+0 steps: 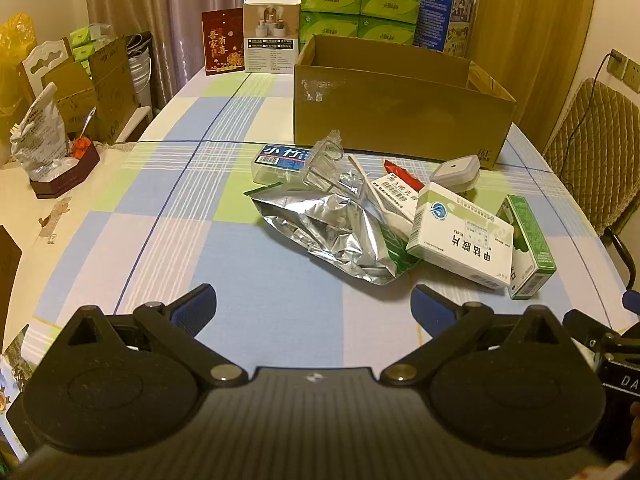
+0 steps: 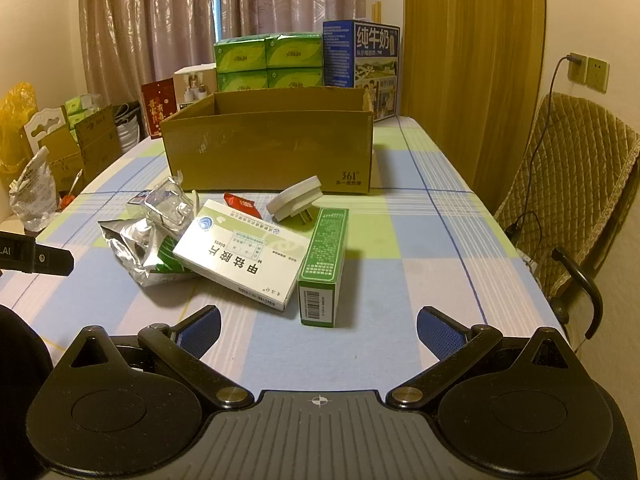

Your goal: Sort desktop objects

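Left tongs (image 1: 314, 304): jaws spread wide, nothing between the blue pads (image 1: 196, 306), poised over bare cloth near the front edge of the desk (image 1: 168, 240). Tilted down toward the pile. No contact with anything.

Right tongs (image 2: 319, 326): likewise wide open and empty, pitched down a little less steeply, also near the front edge. The green box (image 2: 322, 268) lies just ahead of them; its barcode end faces the tongs.

Step in hand, judged: the start of the sort. Nothing is gripped, and all the loose items lie on the cloth. No approach to a particular item is committed.

Pile, mid-desk, just in front of the carton (image 2: 268, 152):
- white medicine box (image 2: 244, 260), propped on the foil bag (image 1: 332, 232), tilted, beside the green box
- crumpled clear plastic (image 1: 326, 164) on top of the foil bag, toward the far side
- blue-label case (image 1: 280, 162), far left of the pile
- white plug adapter (image 2: 298, 200), closest to the carton's front wall
- small red packet (image 2: 240, 202), partly hidden behind the white box

The carton is open at the top. Its inside is hidden from both views, so contents unknown. Likely the destination; that is a guess.

Next move calls for: picking one reachable rigid item. The green box suits the right tongs, gripped across its narrow sides. The white medicine box overlaps the foil, so lifting it may shift the bag.
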`<control>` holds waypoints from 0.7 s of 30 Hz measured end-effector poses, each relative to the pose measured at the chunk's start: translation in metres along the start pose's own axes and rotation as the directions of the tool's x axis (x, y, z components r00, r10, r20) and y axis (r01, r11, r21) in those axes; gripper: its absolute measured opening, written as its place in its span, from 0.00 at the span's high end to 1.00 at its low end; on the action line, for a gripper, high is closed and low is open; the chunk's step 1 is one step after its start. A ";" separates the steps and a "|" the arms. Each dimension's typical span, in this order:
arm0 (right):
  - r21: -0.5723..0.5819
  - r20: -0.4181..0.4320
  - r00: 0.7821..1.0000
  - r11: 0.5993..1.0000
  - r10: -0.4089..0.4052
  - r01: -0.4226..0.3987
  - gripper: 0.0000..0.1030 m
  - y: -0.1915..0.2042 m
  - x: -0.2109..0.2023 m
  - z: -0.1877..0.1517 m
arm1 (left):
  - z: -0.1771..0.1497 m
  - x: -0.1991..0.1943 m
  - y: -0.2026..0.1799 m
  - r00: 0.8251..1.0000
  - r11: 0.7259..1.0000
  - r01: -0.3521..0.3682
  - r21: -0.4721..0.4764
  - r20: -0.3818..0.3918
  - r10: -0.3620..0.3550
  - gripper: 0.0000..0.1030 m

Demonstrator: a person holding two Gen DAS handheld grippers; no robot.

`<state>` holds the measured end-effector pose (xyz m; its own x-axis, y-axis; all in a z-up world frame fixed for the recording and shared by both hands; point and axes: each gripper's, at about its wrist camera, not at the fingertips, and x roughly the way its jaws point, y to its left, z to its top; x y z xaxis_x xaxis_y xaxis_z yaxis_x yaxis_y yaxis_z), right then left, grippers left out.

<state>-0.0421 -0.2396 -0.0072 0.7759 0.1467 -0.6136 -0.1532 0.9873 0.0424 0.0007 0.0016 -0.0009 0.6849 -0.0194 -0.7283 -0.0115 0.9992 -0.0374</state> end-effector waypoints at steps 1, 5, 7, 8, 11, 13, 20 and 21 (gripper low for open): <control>-0.002 0.000 1.000 1.000 -0.001 0.001 0.02 0.000 -0.001 0.001 | 0.000 0.000 0.000 1.000 1.000 0.000 -0.001 0.000 0.000 0.01; -0.003 0.002 1.000 1.000 0.000 0.000 0.02 0.000 -0.001 0.001 | 0.000 0.000 0.000 1.000 1.000 -0.001 -0.001 0.001 0.001 0.01; -0.004 0.002 1.000 1.000 -0.001 0.001 0.02 0.001 -0.001 0.001 | 0.000 0.000 0.000 1.000 1.000 -0.002 -0.001 0.000 0.002 0.01; -0.004 0.001 1.000 1.000 -0.001 0.001 0.02 0.001 0.000 0.000 | 0.000 0.000 -0.001 1.000 1.000 -0.002 -0.001 0.000 0.002 0.01; -0.012 0.004 1.000 1.000 0.002 -0.002 0.02 0.001 0.000 0.001 | 0.000 0.000 -0.001 1.000 1.000 -0.003 0.000 0.001 0.003 0.01; -0.012 0.003 1.000 1.000 0.002 -0.002 0.02 0.001 0.000 0.001 | 0.000 0.000 -0.001 1.000 1.000 -0.003 -0.001 0.001 0.003 0.01; -0.014 0.004 1.000 1.000 0.001 -0.001 0.02 0.001 0.000 0.001 | -0.001 0.001 -0.001 1.000 1.000 -0.004 -0.001 0.001 0.004 0.01; -0.014 0.004 1.000 1.000 0.001 -0.001 0.02 0.001 0.001 0.000 | 0.000 0.001 -0.001 1.000 1.000 -0.004 0.000 0.000 0.004 0.01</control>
<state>-0.0416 -0.2384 -0.0071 0.7783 0.1482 -0.6102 -0.1627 0.9862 0.0319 0.0008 0.0007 -0.0016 0.6850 -0.0155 -0.7284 -0.0143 0.9993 -0.0347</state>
